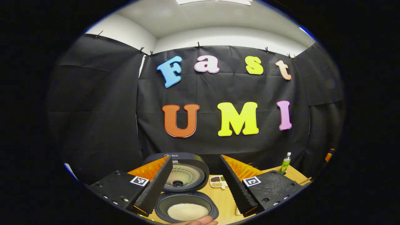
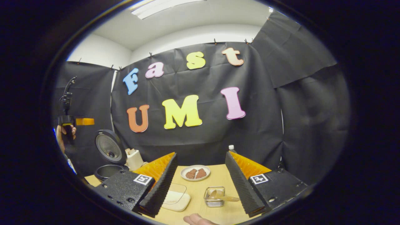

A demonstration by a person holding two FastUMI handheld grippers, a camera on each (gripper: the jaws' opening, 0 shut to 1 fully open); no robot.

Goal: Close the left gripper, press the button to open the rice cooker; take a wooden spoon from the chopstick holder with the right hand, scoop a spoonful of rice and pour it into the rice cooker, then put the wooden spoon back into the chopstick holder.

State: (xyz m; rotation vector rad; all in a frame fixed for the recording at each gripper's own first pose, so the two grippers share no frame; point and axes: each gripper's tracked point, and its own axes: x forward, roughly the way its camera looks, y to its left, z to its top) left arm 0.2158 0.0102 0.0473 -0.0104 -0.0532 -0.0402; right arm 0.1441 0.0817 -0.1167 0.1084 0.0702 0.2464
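— Where's the rice cooker (image 1: 186, 193)?

— On the table (image 1: 225, 200), just past my left tool (image 1: 196, 184). It's dark, lid up, white rice heaped in the pot.

— And your tools?

— Both stand apart, holding nothing. The wooden spoon (image 2: 218, 196) lies in the clear chopstick holder (image 2: 214, 197) (low, square), between my right tool (image 2: 201, 184)'s fingers.

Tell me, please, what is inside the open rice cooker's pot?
A mound of white rice lies in the rice cooker pot; its near edge is covered by a fingertip.
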